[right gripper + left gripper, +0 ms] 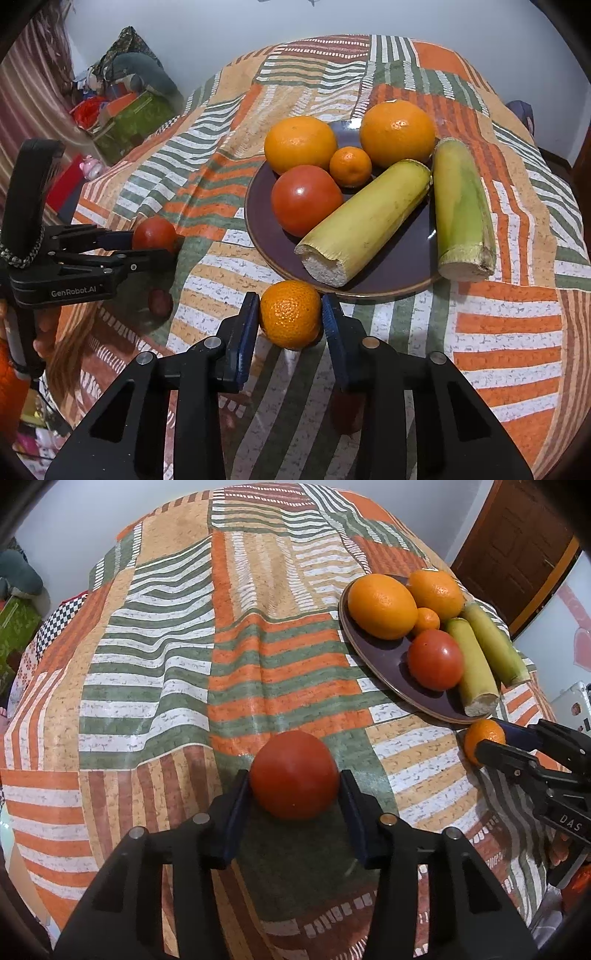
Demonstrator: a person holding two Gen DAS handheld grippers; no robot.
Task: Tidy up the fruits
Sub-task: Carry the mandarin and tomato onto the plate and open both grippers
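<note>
Your left tool (294, 794) is clamped on the loose tomato (294, 774) near the front edge of the counter (166, 646), and your right tool (290, 314) has its pads against the small mandarin (290, 314), which sits on the cloth just in front of the purple plate (258, 221). Keep both grips light, since the tomato likely bruises and the mandarin peel gives, and lift each fruit straight up before moving it across. Set the mandarin down first, probably in the bare front of the plate beside the sugarcane pieces (365, 221), so the two tools do not crowd each other over the rim.
</note>
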